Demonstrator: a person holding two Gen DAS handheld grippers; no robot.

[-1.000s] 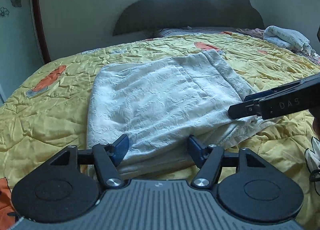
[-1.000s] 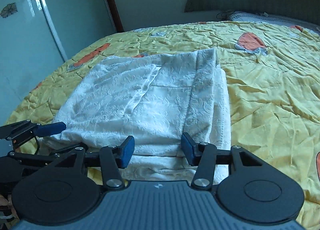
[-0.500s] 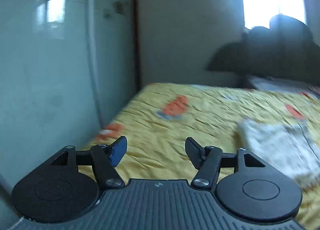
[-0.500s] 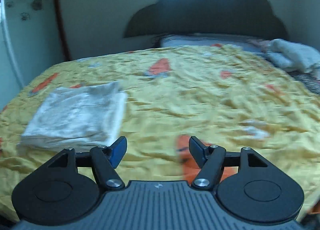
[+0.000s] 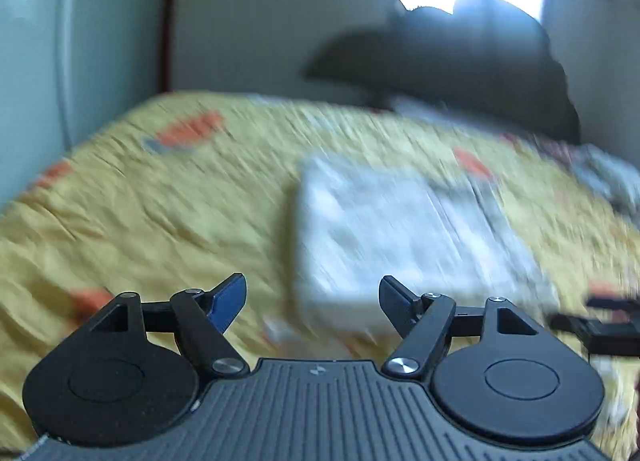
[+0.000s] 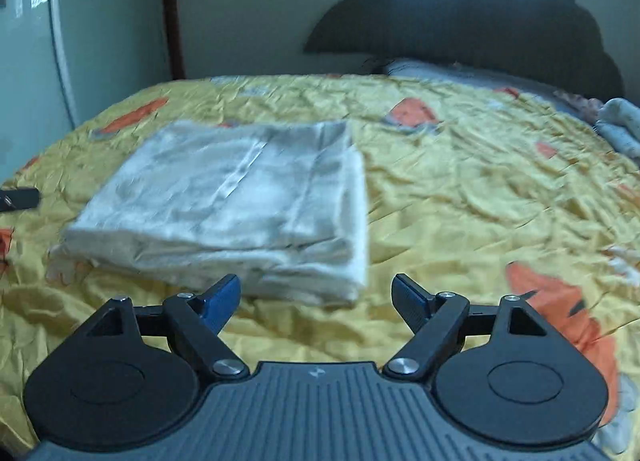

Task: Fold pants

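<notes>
Pants (image 6: 224, 213) lie folded in a neat white stack on the yellow bedspread (image 6: 460, 189). Left tool (image 5: 312, 301) and right tool (image 6: 316, 299) both empty, jaws opening, clear of cloth. Fold looks finished; best to withdraw without snagging the stack's edges.

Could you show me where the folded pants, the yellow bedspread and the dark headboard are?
folded pants (image 6: 224, 201): right wrist view, top layer.
yellow bedspread (image 6: 480, 189): right wrist view, bare wrinkled stretch right of the pants.
dark headboard (image 6: 480, 17): right wrist view, middle of its scalloped panel.
</notes>
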